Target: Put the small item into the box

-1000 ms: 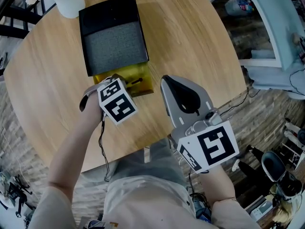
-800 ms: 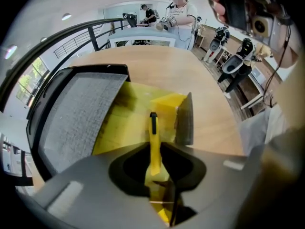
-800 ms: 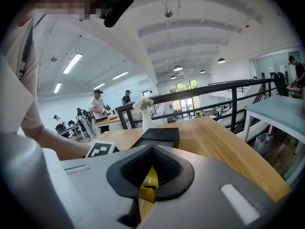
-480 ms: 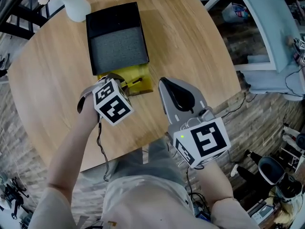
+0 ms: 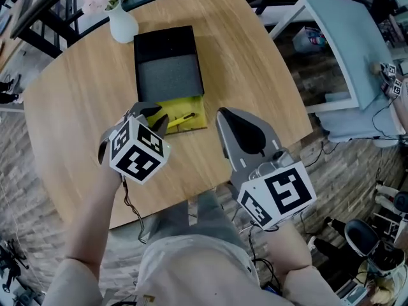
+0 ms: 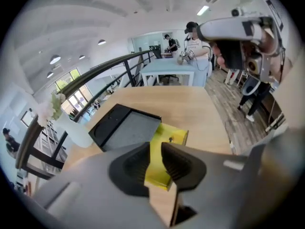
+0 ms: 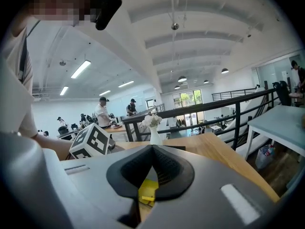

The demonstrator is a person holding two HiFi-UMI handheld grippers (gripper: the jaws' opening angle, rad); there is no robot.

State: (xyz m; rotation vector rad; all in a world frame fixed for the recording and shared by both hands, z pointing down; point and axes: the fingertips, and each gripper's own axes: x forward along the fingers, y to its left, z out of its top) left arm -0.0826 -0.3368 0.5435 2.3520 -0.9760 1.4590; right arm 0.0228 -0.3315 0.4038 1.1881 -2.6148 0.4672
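Left gripper (image 6: 155,151) hangs over the table's near side, jaws a narrow slit apart and clamping nothing; yellow shows through the gap. Right gripper (image 7: 152,150), well to its right, has its jaws pressed together, empty. Beneath them spreads the round wooden table (image 5: 255,75). On it lies the black box (image 5: 164,38), open, grey foam inside. A yellow tray (image 5: 199,110) touches the box's near end. A white vase (image 5: 122,25) of flowers stands near its far left corner. The small item (image 5: 182,118), a slim yellow stick with a dark tip, lies on the tray, outside the box.
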